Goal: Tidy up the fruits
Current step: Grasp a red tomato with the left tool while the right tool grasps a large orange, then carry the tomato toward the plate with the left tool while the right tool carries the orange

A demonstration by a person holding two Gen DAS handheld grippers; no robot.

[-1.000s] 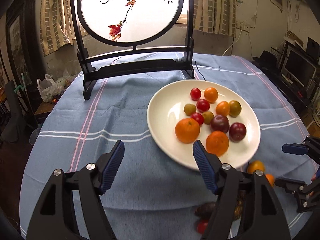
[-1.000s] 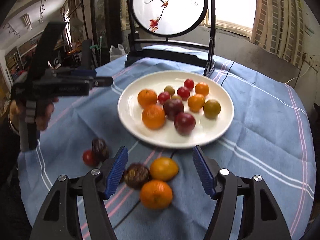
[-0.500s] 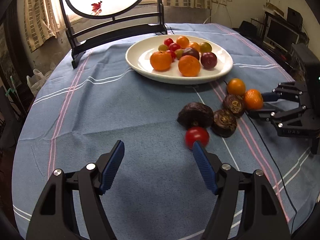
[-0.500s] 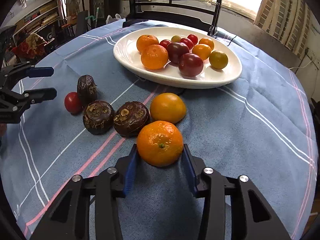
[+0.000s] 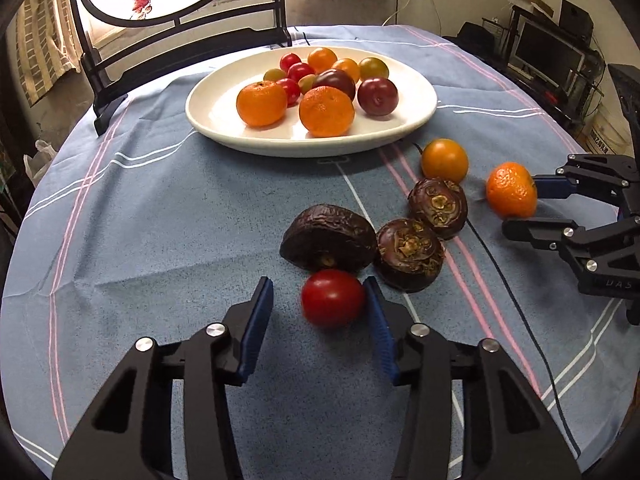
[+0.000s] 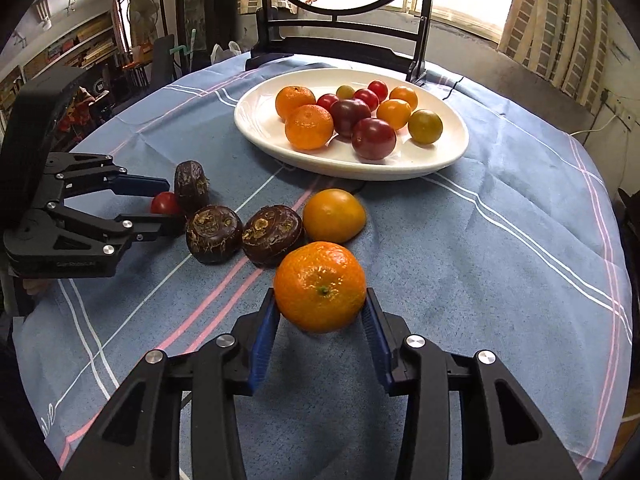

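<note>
A white plate (image 5: 224,120) (image 6: 256,120) holds several tangerines, tomatoes and plums. On the blue cloth lie three dark brown fruits (image 5: 328,238) (image 6: 214,234), an orange tomato (image 5: 444,160) (image 6: 334,216) and a red tomato (image 5: 333,298) (image 6: 164,203). My left gripper (image 5: 318,316) (image 6: 160,200) is open around the red tomato; its right pad touches it and a gap shows on the left. My right gripper (image 6: 320,320) (image 5: 524,204) is shut on a tangerine (image 6: 320,286) (image 5: 511,194), held just above the cloth.
A black stand with a round painted screen (image 5: 180,20) (image 6: 344,8) stands behind the plate. The round table's edge runs close on all sides. Furniture and a monitor (image 5: 548,56) sit beyond the right edge.
My left gripper has moved forward and narrowed around the red tomato. My right gripper has closed on the tangerine and lifted it slightly.
</note>
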